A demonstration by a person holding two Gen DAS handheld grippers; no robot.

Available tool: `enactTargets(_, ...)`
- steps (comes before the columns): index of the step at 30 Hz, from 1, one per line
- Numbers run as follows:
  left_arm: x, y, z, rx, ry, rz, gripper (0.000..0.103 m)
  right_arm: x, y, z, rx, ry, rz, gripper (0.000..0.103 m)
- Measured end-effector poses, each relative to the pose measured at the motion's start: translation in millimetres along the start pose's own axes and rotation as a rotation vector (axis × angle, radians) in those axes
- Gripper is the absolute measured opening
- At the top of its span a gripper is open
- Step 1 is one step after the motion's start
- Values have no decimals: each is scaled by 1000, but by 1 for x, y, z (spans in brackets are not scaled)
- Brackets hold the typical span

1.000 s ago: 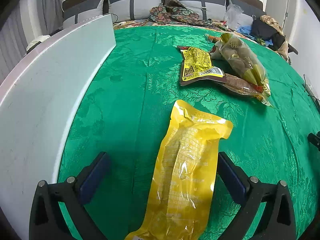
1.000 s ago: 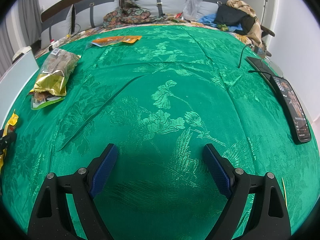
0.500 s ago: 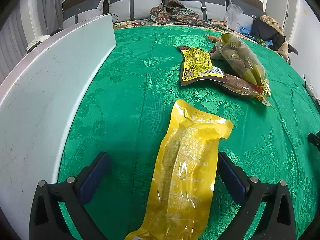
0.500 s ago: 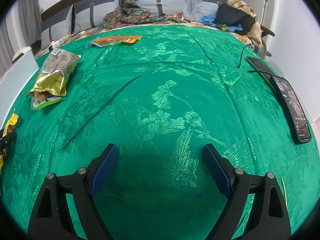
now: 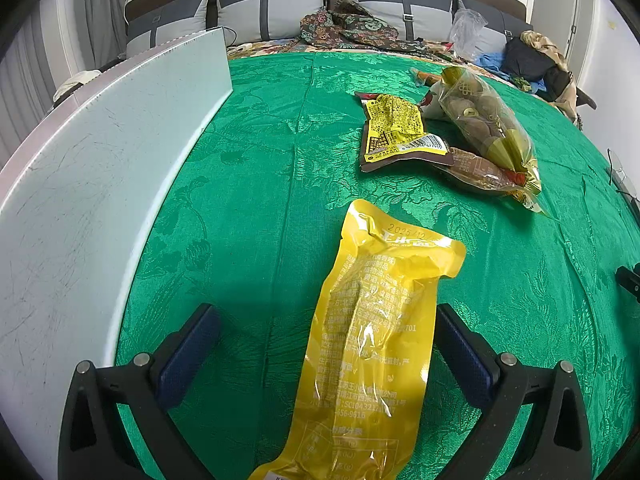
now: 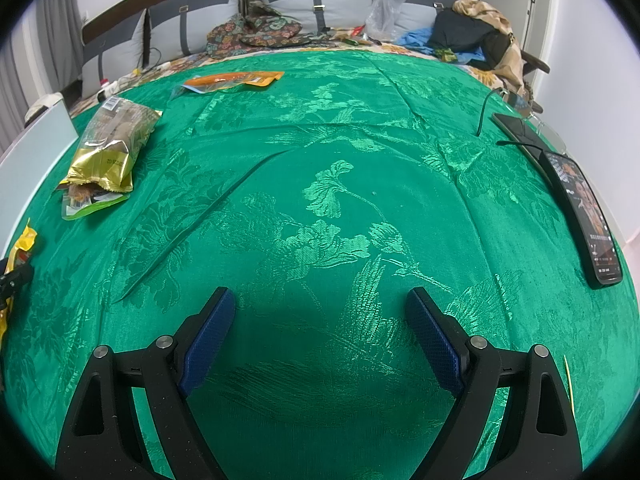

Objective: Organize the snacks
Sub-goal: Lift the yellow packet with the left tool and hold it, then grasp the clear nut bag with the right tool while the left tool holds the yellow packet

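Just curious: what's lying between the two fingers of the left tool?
In the left wrist view, a long yellow snack packet lies on the green cloth between the open left tool's fingers, nearer the right finger.

Cloth point(image 6: 340, 208): bright green, woven tone-on-tone floral and leaf damask. Long snack pouch point(image 5: 372, 344): glossy yellow, fine dark print. Flat packet point(image 5: 396, 132): dark brown with yellow label panel, white barcode strip. Bag of round snacks point(image 5: 484, 120): clear with gold-olive ends. Far packet point(image 6: 232, 79): orange. Board point(image 5: 88, 184): pale grey-white, faintly scratched. Gripper pads point(image 6: 206, 334): blue on black frames. Phone point(image 6: 588, 216): black. Cushions point(image 6: 320, 4): grey, two-tone.
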State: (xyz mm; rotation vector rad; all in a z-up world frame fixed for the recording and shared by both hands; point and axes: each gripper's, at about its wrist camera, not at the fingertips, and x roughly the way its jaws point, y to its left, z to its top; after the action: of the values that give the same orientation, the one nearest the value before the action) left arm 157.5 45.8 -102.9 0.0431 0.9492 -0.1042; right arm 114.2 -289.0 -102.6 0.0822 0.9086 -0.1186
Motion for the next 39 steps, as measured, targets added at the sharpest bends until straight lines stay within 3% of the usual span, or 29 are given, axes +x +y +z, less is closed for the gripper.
enactTargets(28, 0, 0, 0, -1, -1, -1, 103, 0, 0, 0, 0, 1, 0, 90)
enactTargets(31, 0, 1, 0, -1, -1, -1, 103, 2, 3, 7, -9, 42, 9, 90)
enactTargets(33, 0, 1, 0, -1, -1, -1, 103, 1, 9, 21, 33, 74, 97, 89)
enactTargets(35, 0, 1, 0, -1, -1, -1, 103, -8, 27, 44, 68, 40, 224, 89)
enactTargets(39, 0, 1, 0, -1, -1, -1, 103, -8, 75, 94, 61, 26, 398, 89)
